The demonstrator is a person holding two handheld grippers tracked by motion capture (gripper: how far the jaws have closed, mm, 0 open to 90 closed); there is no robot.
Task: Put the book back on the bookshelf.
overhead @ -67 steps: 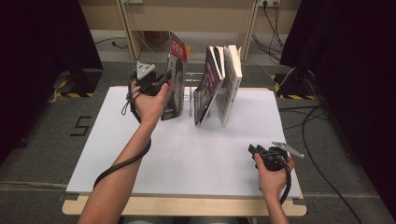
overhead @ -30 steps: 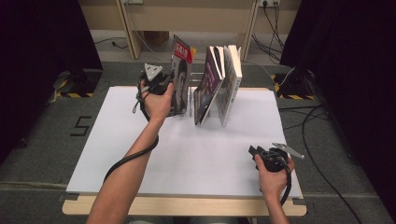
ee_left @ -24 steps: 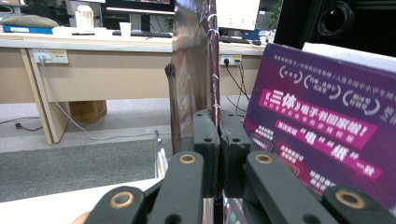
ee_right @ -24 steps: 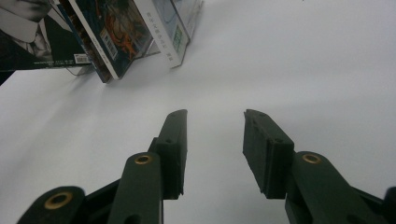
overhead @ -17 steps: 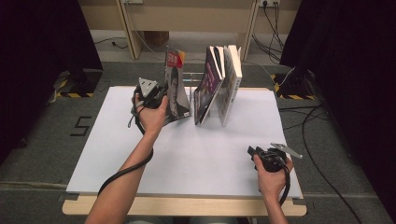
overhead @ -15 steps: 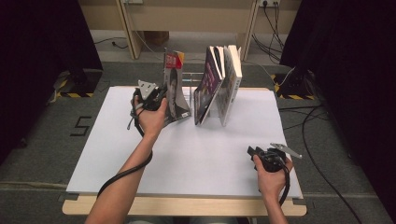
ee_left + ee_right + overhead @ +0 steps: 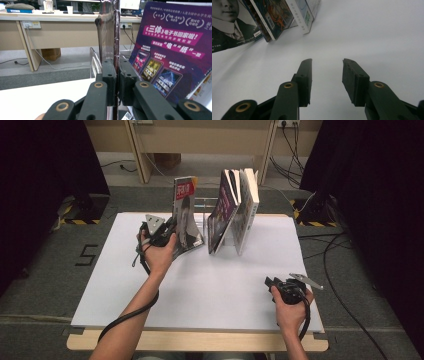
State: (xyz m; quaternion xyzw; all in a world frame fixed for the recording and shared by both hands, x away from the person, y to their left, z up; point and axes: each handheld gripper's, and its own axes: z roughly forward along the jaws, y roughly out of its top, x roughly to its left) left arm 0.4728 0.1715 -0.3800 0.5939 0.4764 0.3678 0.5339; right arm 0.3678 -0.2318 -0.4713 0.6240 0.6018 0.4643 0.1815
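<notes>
Nearest, right gripper (image 7: 272,283): jaws apart, idle on white surface (image 7: 210,290). Beyond, left gripper (image 7: 117,75): jaws, just easing open, pinch portrait-cover magazine (image 7: 186,217), upright beside clear rack (image 7: 200,212). Risk: loosening grip lets it topple. Farthest, purple book (image 7: 170,45), lettering "三体".

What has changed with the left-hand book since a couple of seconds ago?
The left tongs have carried the portrait-cover book down and toward the person, away from the acrylic stand; it now stands tilted on the table. Its pads still pinch the book's edge, though the jaws have just eased slightly. The right tongs stayed open and idle; the leaning books are unmoved.
</notes>
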